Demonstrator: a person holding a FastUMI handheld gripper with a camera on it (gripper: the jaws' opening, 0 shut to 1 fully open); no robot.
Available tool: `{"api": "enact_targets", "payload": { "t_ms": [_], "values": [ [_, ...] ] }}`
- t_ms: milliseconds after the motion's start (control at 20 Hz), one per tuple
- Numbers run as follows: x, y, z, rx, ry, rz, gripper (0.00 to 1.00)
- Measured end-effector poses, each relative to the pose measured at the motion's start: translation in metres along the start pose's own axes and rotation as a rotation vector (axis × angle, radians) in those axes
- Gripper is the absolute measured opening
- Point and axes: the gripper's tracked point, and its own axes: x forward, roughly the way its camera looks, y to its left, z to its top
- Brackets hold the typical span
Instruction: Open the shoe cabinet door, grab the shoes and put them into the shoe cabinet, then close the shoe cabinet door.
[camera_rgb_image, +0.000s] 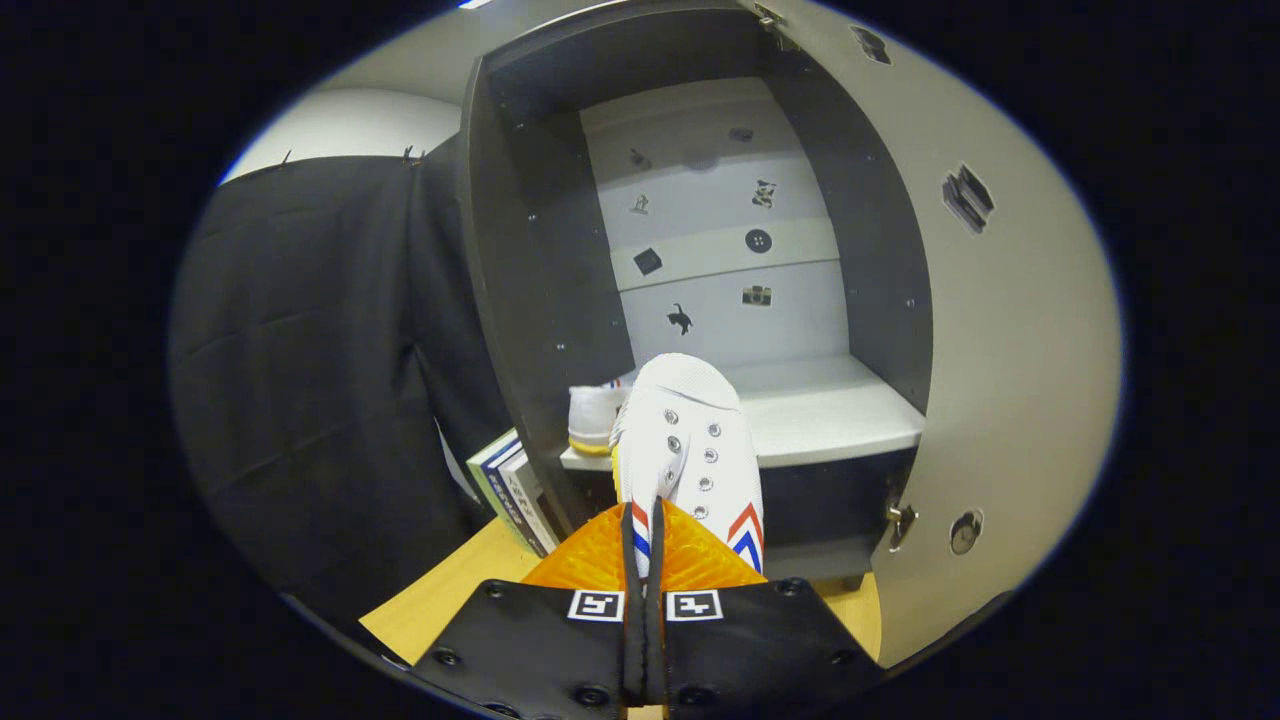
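Step in hand: placing the second shoe (690, 440) into the shoe cabinet (540, 290); the door (1000, 350) stands swung open to the right.
Claw (645, 545) state: fingers pressed together, pinching the rear of the shoe, with the toe pointing ahead into the opening.
First shoe (595, 415): already resting on the shelf (830, 415), at its left end, just beside the held shoe.
Next move: judged to call for advancing the shoe over the shelf lip, lowering the sole flat, then spreading the fingers.
Edges: the shelf front edge lies under the toe; the left cabinet wall and the first shoe are close.
Open room: the right part of the shelf is free.
Obstacles: books (515, 490) lean on the bench (450, 590) left of the cabinet.
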Motion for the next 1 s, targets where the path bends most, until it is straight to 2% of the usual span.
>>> {"api": "enact_targets", "payload": {
  "t_ms": [250,600,1000],
  "values": [
    [0.040,-0.009,0.042,0.008,-0.061,-0.028,0.01],
    [0.098,-0.029,0.077,0.006,-0.111,-0.079,0.01],
    [0.159,-0.046,0.078,-0.009,-0.080,-0.124,0.01]
  ]
}}
